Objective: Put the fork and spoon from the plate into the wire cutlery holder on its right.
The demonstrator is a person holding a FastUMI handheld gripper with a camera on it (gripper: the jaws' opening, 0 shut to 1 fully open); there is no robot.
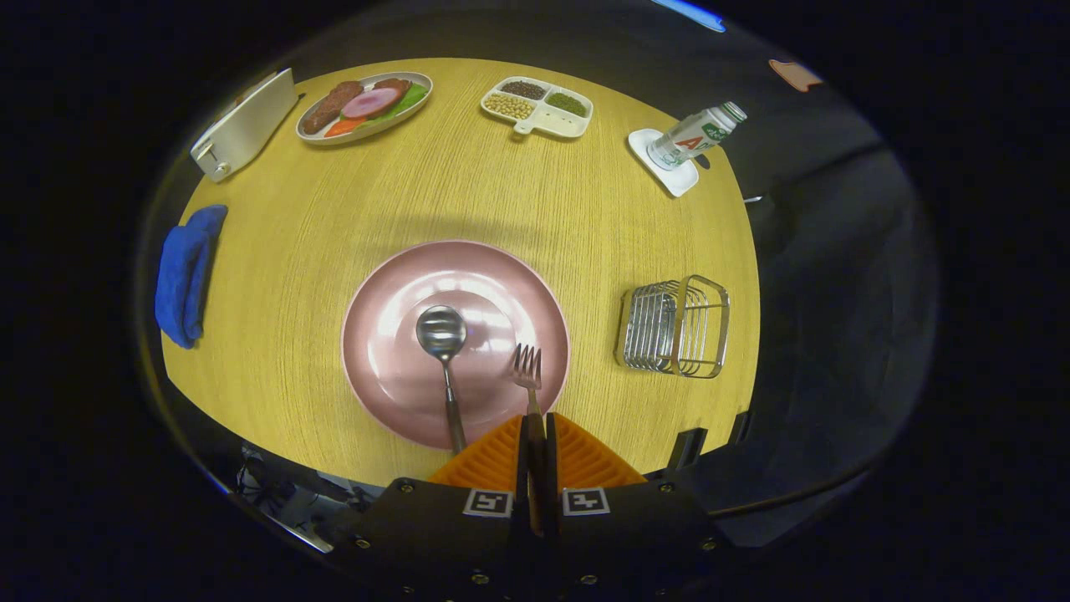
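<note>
Yellow wood grain covers the round tabletop (468, 192), with dark booth space beyond its far rim. The gripper (535, 431) looks down from above the near edge of the pink plate (393, 368), its two fingers drawn almost together on the handle of the fork (527, 372) — clamped on it, as far as the narrow gap shows. The fork's tines point away from the fingers, over the plate's right part. The spoon (443, 343) lies just beside it to the left, bowl near the plate's middle, handle running back toward the left finger.

Right of the plate, apart from it, stands the wire cutlery holder (675, 328) (nothing visible inside its bars). At the far side sit an oval dish (364, 107) with sliced food, a white divided tray (539, 107) with beans or grains in its compartments, and a bottle (695, 134) tilted on a white coaster (669, 167). A white box-like appliance (244, 125) stands at the far left edge — a blue cloth (185, 274) lies folded nearer along the left rim.
</note>
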